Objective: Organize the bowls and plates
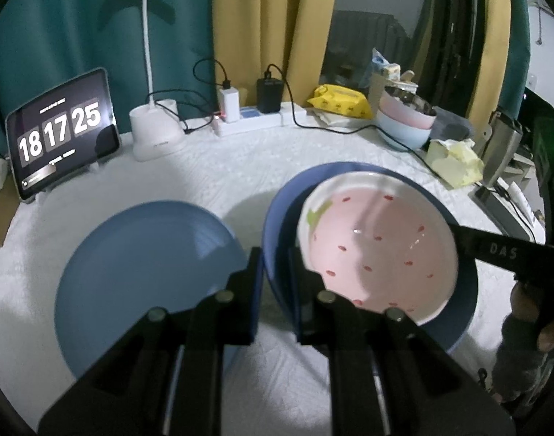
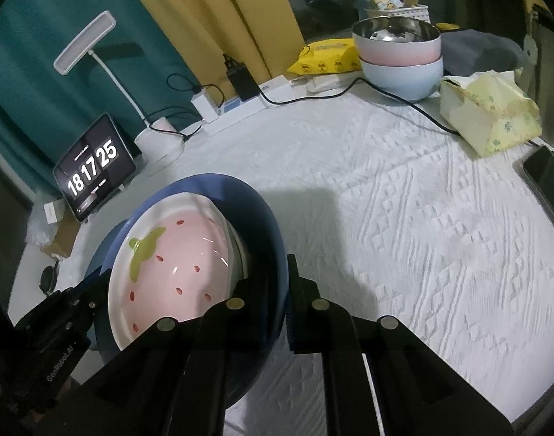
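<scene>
A dark blue plate [image 1: 277, 218] carries a pink strawberry-pattern plate [image 1: 378, 250] and is held above the white tablecloth. My left gripper [image 1: 277, 272] is shut on the dark blue plate's left rim. My right gripper [image 2: 282, 290] is shut on its right rim [image 2: 273, 254]; the strawberry plate [image 2: 175, 265] lies tilted inside it. The right gripper's finger shows in the left wrist view [image 1: 494, 247]. A light blue plate [image 1: 142, 276] lies flat on the cloth to the left. The left gripper shows at lower left in the right wrist view [image 2: 77, 301].
Two stacked bowls, pink over light blue [image 2: 400, 54], stand at the back right beside a tissue pack [image 2: 491, 112]. A tablet clock [image 1: 62, 134], a desk lamp [image 1: 157, 130], a power strip [image 1: 255, 116] and a yellow wipes pack [image 1: 338, 101] line the back edge.
</scene>
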`<state>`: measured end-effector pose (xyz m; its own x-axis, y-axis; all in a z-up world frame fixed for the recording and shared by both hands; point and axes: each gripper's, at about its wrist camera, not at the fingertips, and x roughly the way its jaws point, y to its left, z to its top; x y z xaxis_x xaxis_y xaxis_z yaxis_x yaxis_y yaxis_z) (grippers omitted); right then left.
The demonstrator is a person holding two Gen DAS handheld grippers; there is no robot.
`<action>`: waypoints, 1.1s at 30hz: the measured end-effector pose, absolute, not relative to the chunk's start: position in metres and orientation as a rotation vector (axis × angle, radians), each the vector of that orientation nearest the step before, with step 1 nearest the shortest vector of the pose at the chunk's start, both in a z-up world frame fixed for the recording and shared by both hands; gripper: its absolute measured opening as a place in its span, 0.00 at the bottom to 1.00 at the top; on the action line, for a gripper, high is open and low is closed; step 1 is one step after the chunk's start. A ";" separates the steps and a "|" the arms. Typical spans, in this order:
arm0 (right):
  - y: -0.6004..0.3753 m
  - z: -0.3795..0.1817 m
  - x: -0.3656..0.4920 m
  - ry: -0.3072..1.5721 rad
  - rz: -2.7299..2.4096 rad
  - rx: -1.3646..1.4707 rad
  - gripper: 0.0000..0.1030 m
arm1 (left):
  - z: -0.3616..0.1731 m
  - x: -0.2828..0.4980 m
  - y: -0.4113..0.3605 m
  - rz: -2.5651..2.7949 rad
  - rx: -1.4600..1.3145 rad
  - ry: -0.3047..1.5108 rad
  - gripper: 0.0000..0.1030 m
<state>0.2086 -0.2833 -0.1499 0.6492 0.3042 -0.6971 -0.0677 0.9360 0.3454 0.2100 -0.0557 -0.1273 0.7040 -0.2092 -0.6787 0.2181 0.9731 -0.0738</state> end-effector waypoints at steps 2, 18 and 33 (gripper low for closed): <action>-0.283 -0.148 0.206 0.838 0.211 0.301 0.08 | -0.126 0.209 -0.055 -0.242 0.007 0.745 0.11; -0.268 -0.112 0.202 0.772 0.222 0.288 0.08 | -0.093 0.202 -0.033 -0.242 -0.039 0.671 0.11; -0.218 -0.082 0.214 0.729 0.284 0.243 0.08 | -0.071 0.202 0.019 -0.188 -0.087 0.611 0.11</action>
<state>0.2145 -0.2182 -0.0822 0.7110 0.3367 -0.6173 -0.1695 0.9341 0.3142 0.2017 0.0189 -0.0706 0.8028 -0.2006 -0.5614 0.1495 0.9793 -0.1361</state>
